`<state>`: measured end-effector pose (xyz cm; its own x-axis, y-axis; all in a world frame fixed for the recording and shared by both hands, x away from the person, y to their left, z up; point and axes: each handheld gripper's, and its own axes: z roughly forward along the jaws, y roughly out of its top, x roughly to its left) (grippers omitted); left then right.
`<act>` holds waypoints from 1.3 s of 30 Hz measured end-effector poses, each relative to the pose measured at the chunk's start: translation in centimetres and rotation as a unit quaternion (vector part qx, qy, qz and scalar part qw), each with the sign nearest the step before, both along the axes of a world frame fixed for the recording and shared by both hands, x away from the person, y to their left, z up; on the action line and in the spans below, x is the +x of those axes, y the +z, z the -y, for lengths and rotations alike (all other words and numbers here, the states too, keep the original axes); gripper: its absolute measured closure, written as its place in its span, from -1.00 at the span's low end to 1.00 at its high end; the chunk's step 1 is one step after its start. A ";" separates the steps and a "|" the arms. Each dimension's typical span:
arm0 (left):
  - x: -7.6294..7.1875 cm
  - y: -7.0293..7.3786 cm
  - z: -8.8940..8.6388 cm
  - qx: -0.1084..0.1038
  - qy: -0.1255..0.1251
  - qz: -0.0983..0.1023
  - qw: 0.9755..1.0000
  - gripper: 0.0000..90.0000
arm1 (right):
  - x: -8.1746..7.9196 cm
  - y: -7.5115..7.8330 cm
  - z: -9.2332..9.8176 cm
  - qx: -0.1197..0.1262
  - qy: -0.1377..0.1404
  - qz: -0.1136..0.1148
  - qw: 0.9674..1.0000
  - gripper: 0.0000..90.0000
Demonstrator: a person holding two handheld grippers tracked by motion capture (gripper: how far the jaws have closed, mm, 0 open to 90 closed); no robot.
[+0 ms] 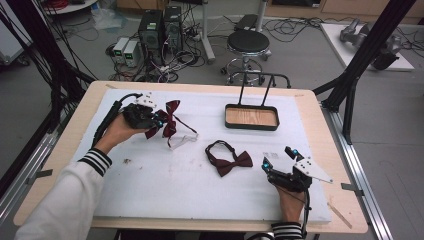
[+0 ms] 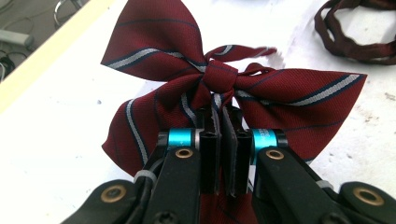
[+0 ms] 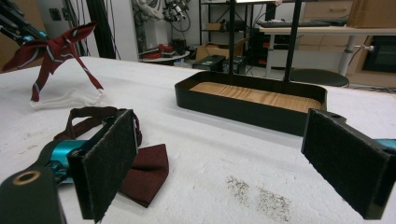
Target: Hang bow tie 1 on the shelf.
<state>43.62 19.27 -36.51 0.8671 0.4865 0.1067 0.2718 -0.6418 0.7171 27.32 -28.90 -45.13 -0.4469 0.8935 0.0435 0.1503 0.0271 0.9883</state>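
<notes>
Two bow ties: striped one upright, pinched in left hand-held gripper; right hand-held gripper spread.

A robotics or research lab is indicated. Behind the worktop, computer towers are set on the grey floor amid tangled cables, beside a round stool. Black framing struts are seen alongside, and cluttered shelving and desks farther back.
</notes>
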 end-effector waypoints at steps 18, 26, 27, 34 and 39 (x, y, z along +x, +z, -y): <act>-2.9 2.5 0.9 -0.043 -0.005 0.048 0.998 0.90 | 0.2 0.1 0.2 0.003 -0.007 -0.008 1.000 -0.78; -4.3 3.3 1.5 -0.067 -0.014 0.075 0.995 0.90 | 0.1 0.8 0.2 0.005 0.002 -0.013 1.000 -0.78; -4.4 3.4 1.6 -0.071 -0.014 0.077 0.994 0.90 | 0.1 1.0 0.1 0.004 0.004 -0.012 1.000 -0.78; -5.0 3.7 2.1 -0.081 -0.020 0.083 0.993 0.90 | 0.2 3.5 -0.7 0.004 0.025 -0.003 1.000 -0.78; -5.2 3.7 2.6 -0.084 -0.027 0.082 0.993 0.90 | 0.4 5.3 -1.8 0.008 0.051 -0.004 0.999 -0.78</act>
